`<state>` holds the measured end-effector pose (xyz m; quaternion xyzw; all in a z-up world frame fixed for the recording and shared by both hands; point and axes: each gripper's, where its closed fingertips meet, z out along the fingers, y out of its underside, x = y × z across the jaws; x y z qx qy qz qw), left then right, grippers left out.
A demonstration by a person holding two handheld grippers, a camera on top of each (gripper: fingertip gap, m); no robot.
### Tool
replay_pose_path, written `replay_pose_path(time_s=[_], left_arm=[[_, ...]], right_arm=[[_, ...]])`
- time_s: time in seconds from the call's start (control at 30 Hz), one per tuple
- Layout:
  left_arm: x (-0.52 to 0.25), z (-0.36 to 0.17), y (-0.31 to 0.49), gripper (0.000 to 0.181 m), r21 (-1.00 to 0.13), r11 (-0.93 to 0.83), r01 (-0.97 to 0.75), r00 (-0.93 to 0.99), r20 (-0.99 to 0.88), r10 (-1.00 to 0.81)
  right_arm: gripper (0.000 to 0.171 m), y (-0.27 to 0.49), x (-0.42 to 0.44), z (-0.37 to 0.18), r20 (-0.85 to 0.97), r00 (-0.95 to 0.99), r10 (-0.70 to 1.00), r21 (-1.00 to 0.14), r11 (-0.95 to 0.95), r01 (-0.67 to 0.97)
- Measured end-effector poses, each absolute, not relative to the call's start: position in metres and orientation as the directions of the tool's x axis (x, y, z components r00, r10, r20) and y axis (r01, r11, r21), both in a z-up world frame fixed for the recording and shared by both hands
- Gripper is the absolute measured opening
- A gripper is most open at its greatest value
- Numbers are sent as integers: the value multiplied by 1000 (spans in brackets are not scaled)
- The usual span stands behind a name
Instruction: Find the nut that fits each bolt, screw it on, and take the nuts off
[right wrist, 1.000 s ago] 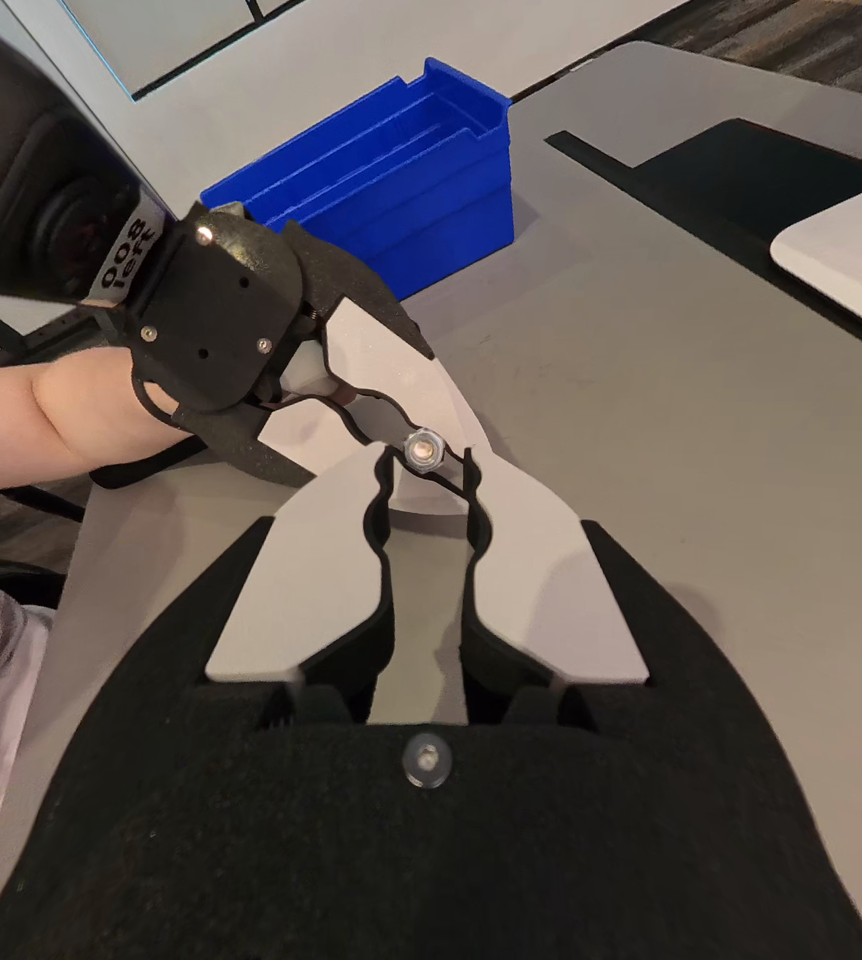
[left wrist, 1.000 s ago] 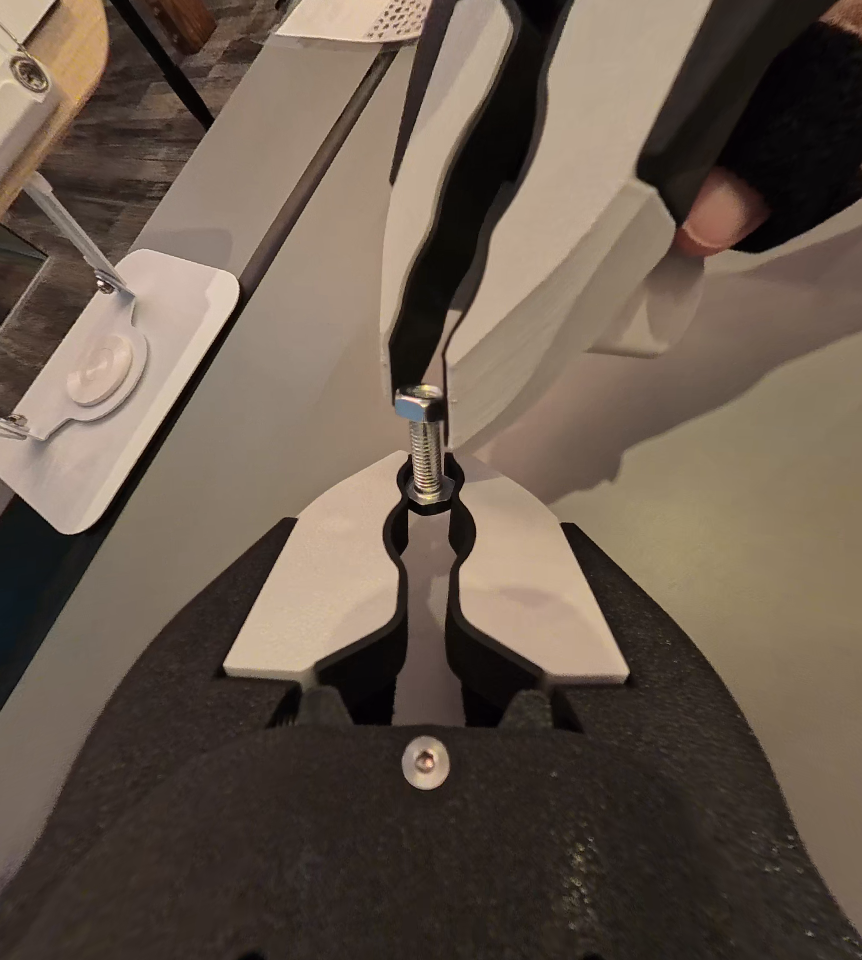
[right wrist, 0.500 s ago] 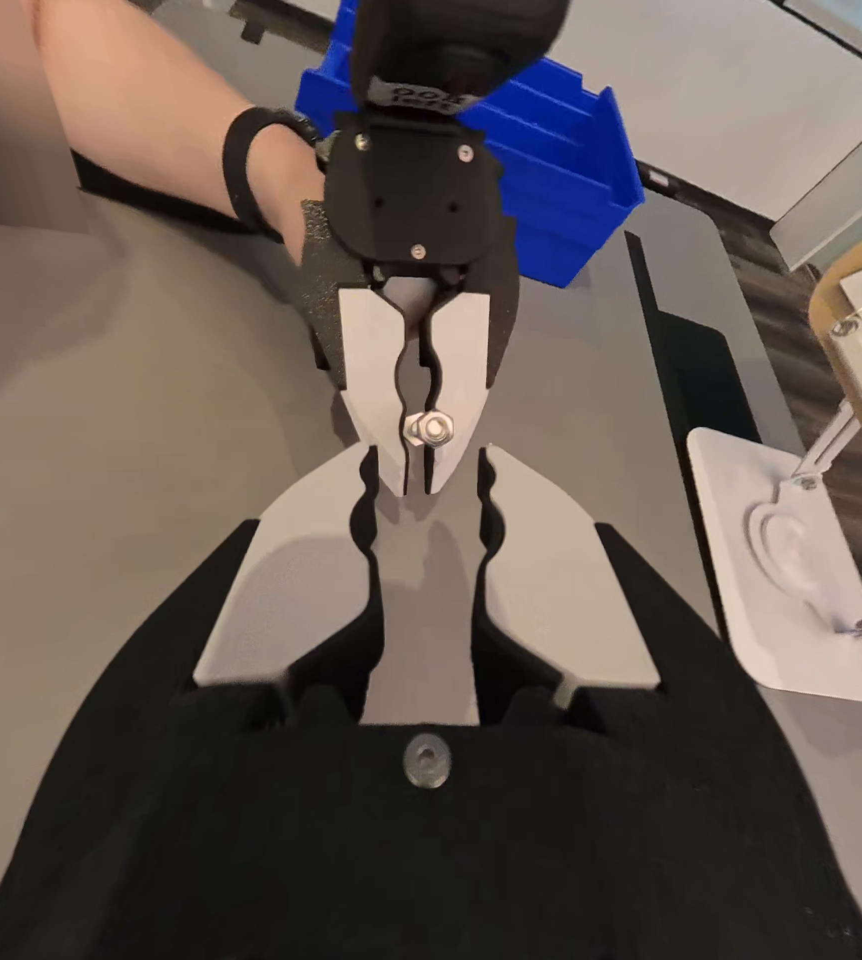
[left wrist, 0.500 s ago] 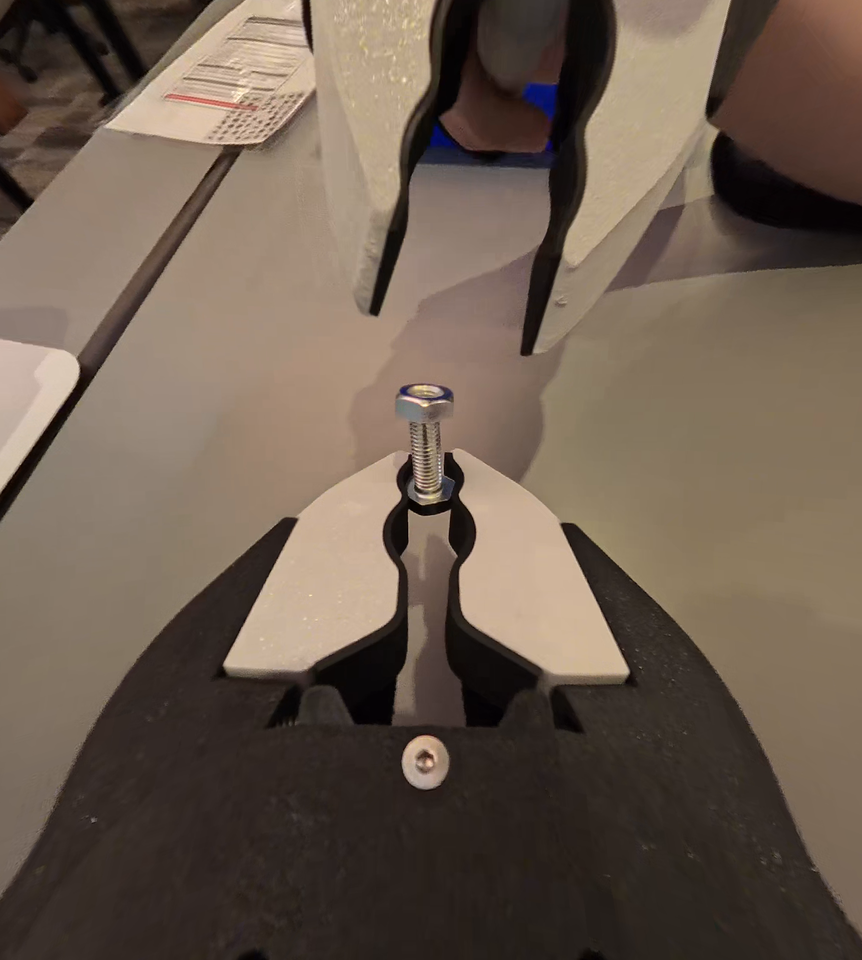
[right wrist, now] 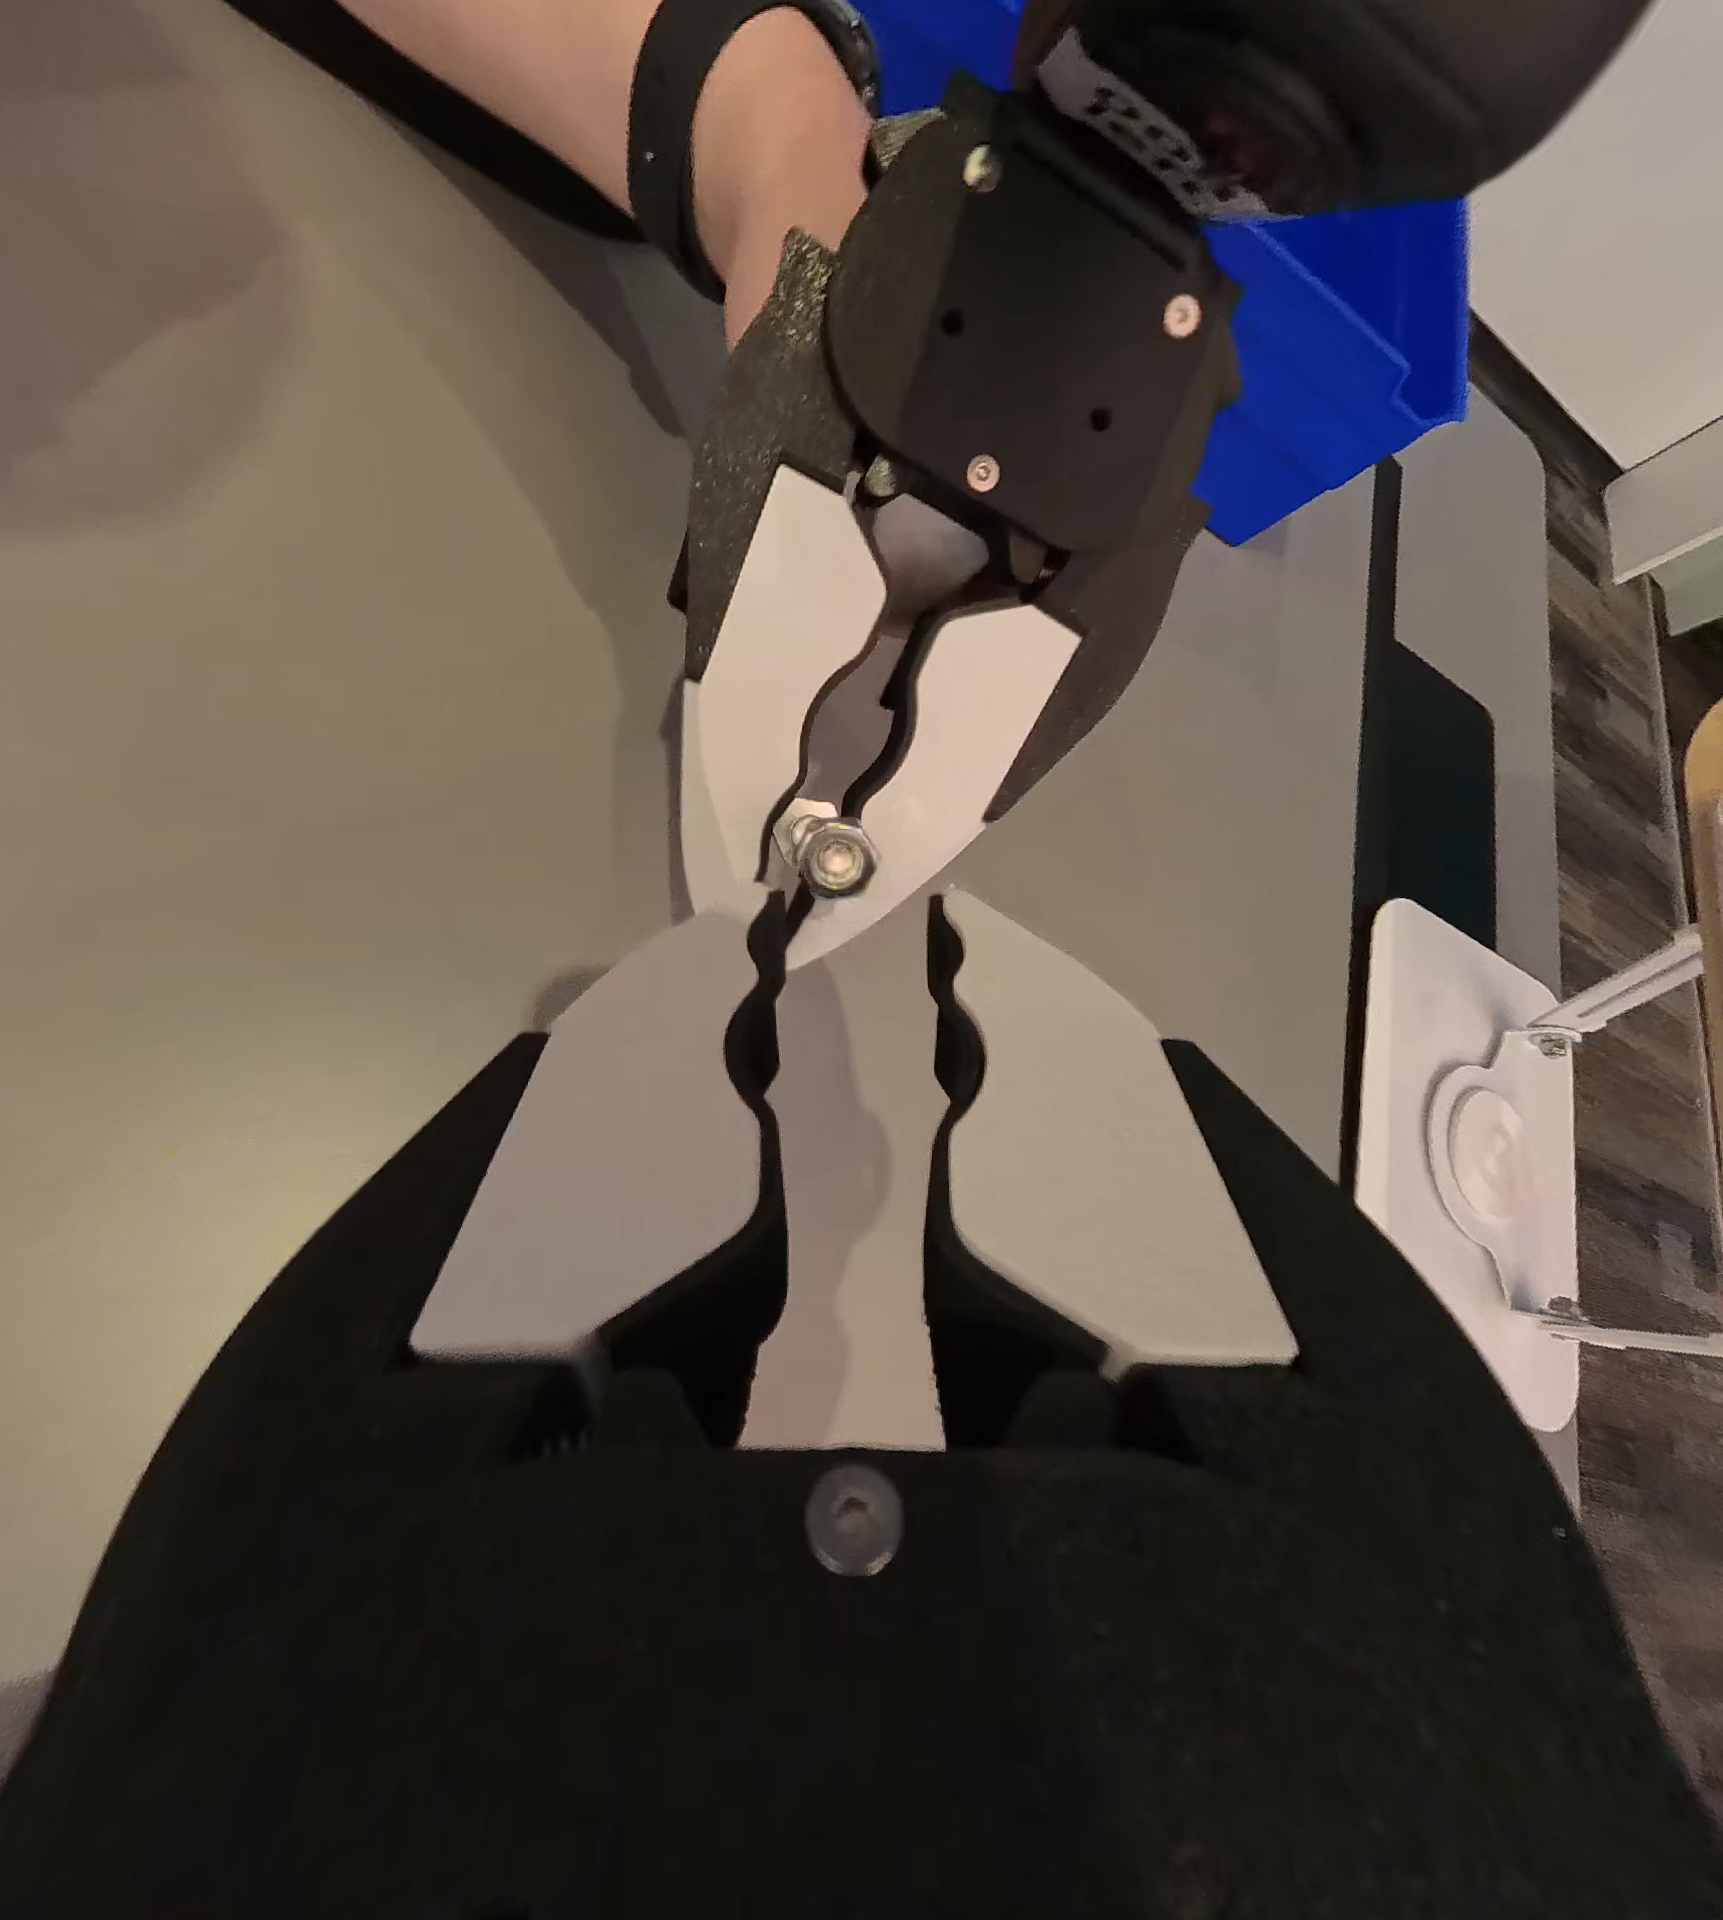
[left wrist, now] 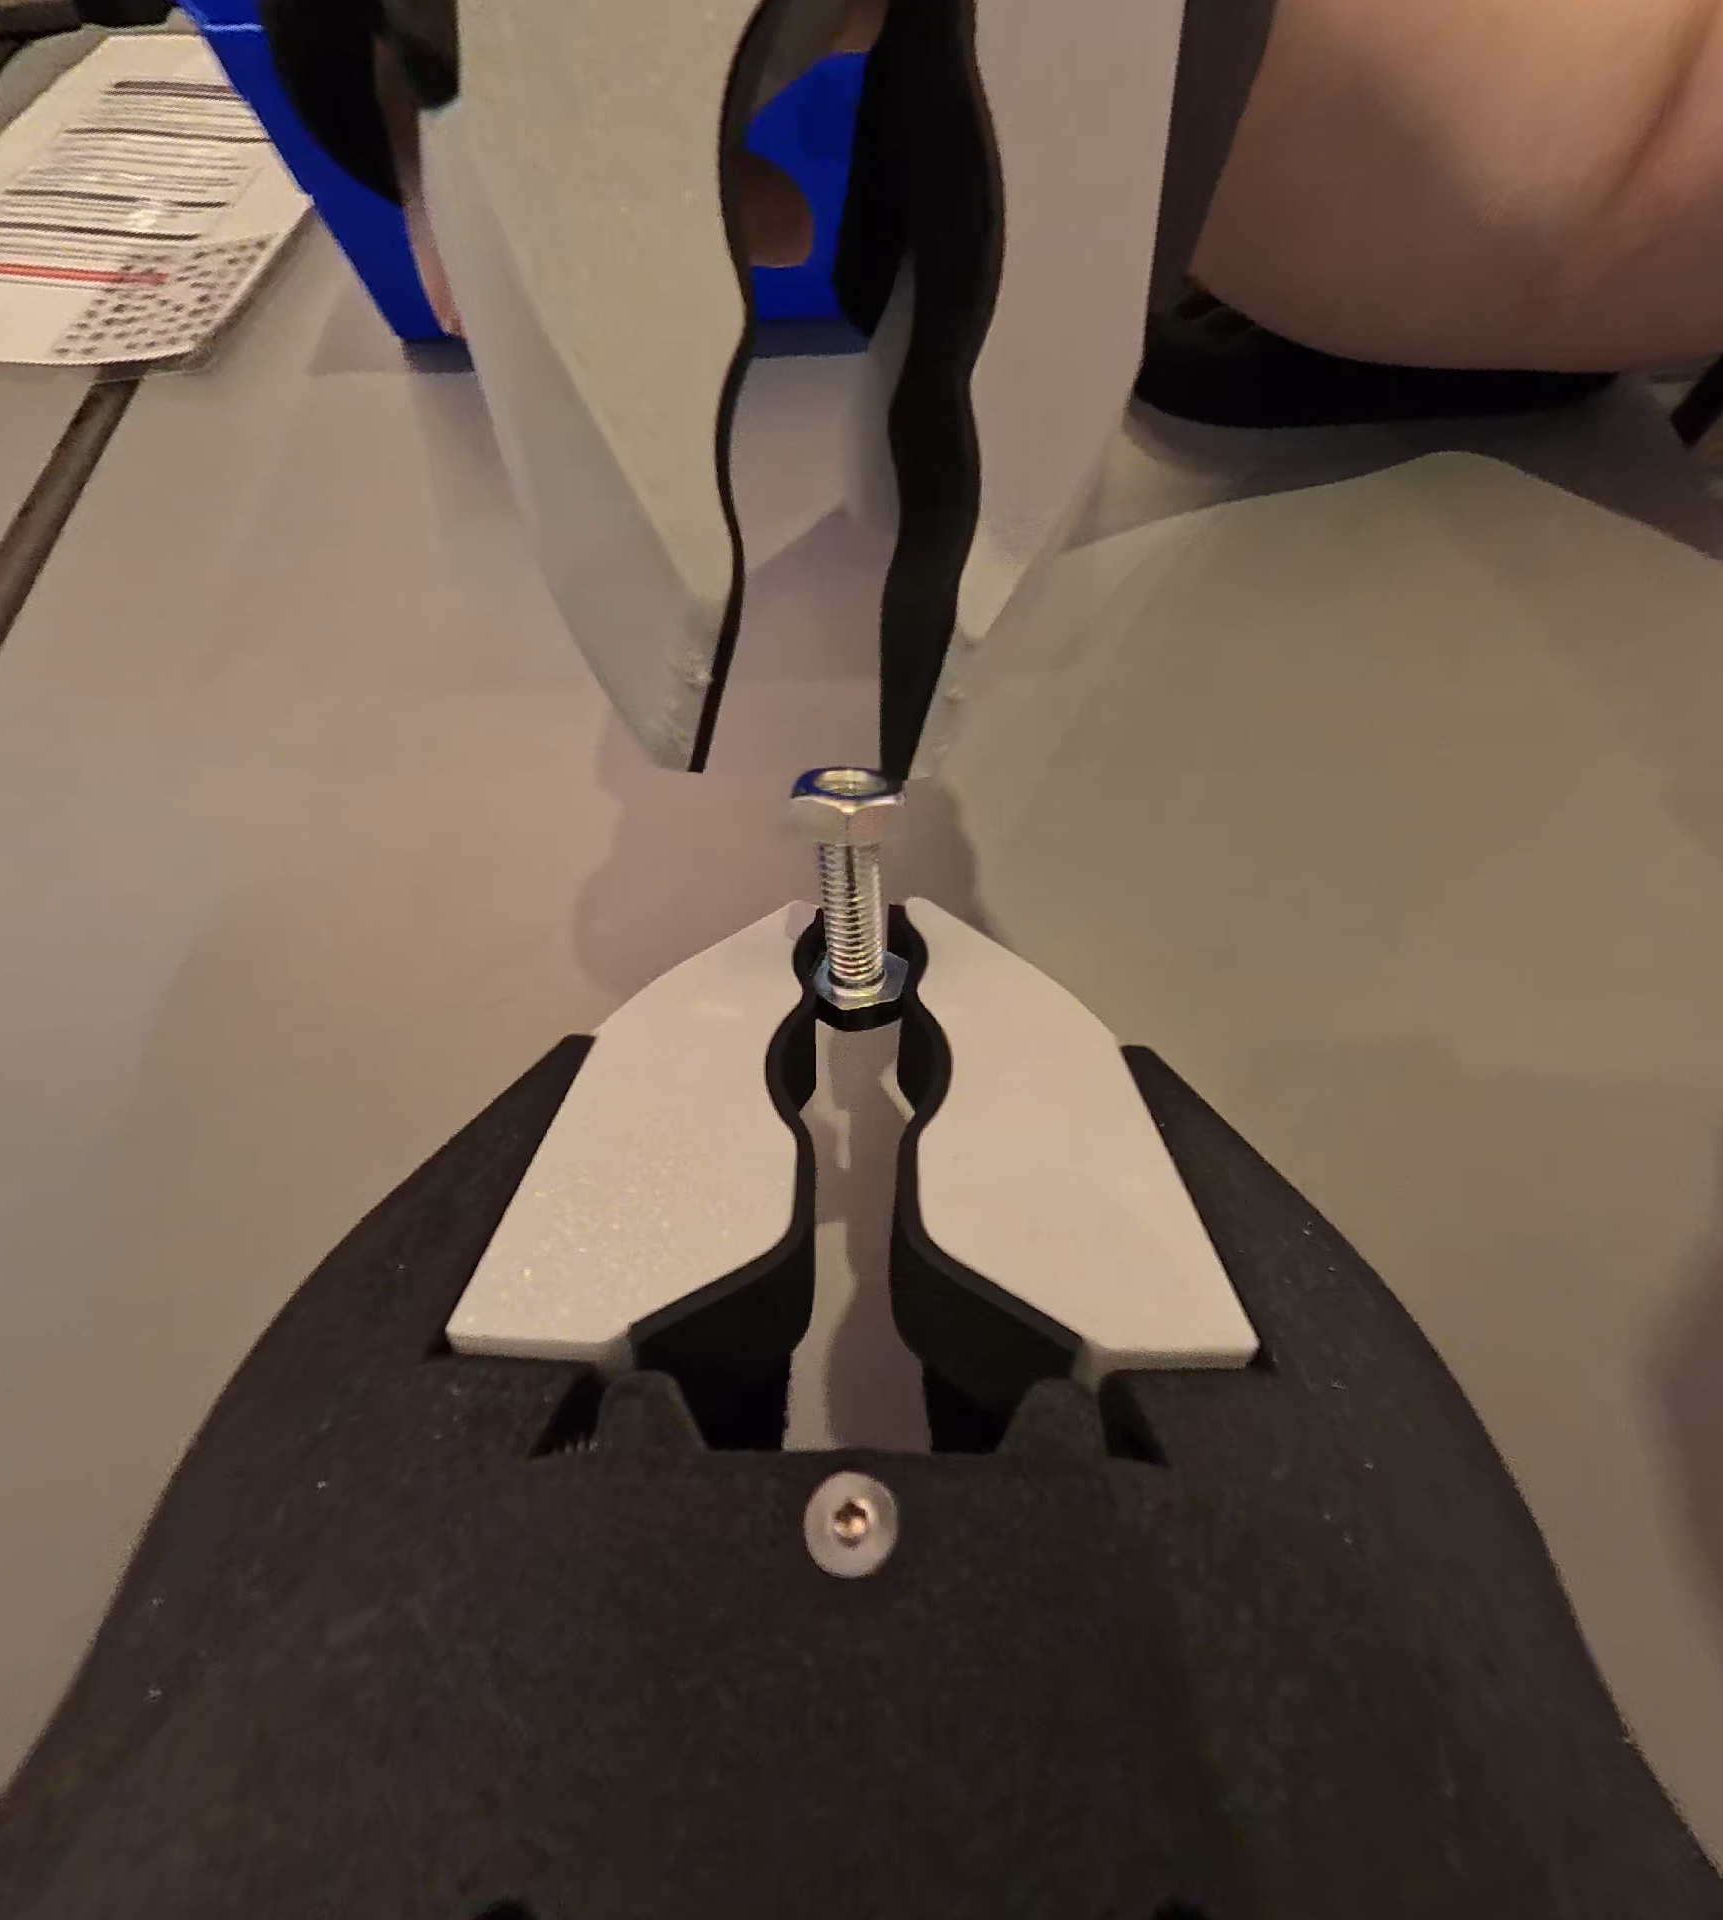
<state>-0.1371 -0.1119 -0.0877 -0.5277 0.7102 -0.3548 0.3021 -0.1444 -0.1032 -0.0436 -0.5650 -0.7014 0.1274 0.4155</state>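
Our spread right gripper (right wrist: 852, 935) had closed in on the silver hex nut (left wrist: 846, 808) (left gripper (left wrist: 855, 971) clamping the threaded steel bolt (left wrist: 844, 914)), ready to turn it.

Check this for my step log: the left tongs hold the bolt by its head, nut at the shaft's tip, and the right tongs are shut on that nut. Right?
Not quite: in the left wrist view, the right tongs are open around the nut, not shut. The left tongs do grip the bolt by its head.

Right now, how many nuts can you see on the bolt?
1. The nut sits at the far tip of the bolt. The left gripper is shut on the hexagonal bolt head, which is no nut. Others may be hidden in the blue bin.
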Motion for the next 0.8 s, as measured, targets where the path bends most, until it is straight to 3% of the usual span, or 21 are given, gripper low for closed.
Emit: replay_pose_path(time_s=[0.33,0.8], left_arm=[[-151,-89,-141,10,-812,176,-556,-421,93,-902],[-152,-89,-144,10,-809,181,-559,-432,98,-896]], right_arm=[[30,-126,-157,-41,460,-110,881,-572,388,723],[15,-131,-162,-45,475,-147,867,-529,415,740]])
